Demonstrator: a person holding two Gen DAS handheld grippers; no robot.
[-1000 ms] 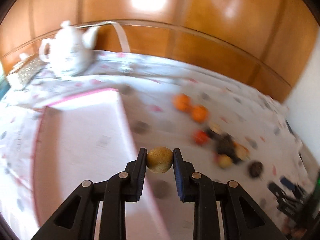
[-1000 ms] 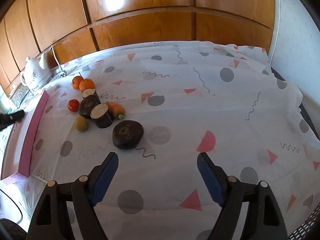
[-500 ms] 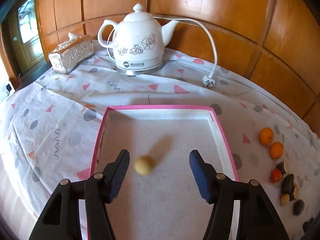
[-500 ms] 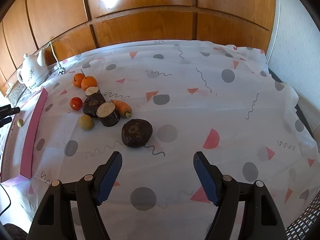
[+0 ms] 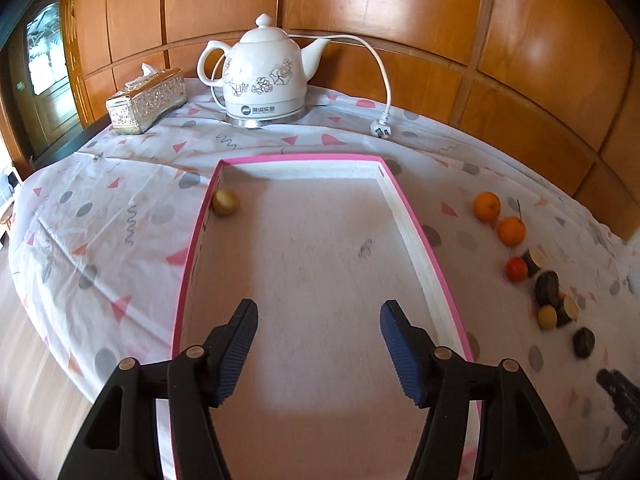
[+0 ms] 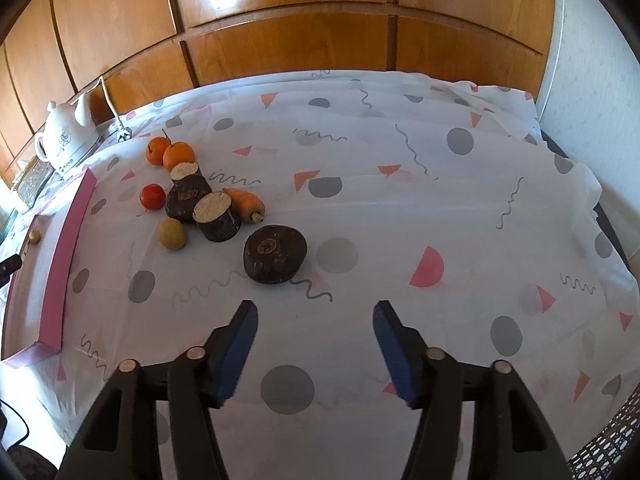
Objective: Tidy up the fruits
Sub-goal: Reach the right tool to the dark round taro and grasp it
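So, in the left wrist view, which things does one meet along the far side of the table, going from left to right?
Tissue box → white kettle → plug of its cord → first orange → second orange.

Fruit (image 5: 225, 202) in tray (image 5: 412, 224); kettle (image 5: 264, 76) behind; oranges (image 5: 500, 218) right.

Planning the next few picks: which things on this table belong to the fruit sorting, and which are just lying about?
Job:
- pink-rimmed rectangular tray
- small yellow round fruit in the tray's far left corner
- two oranges
- small red round fruit
- yellow round fruit on the cloth

Lying about:
- white floral ceramic kettle
- silver patterned tissue box
- white plug
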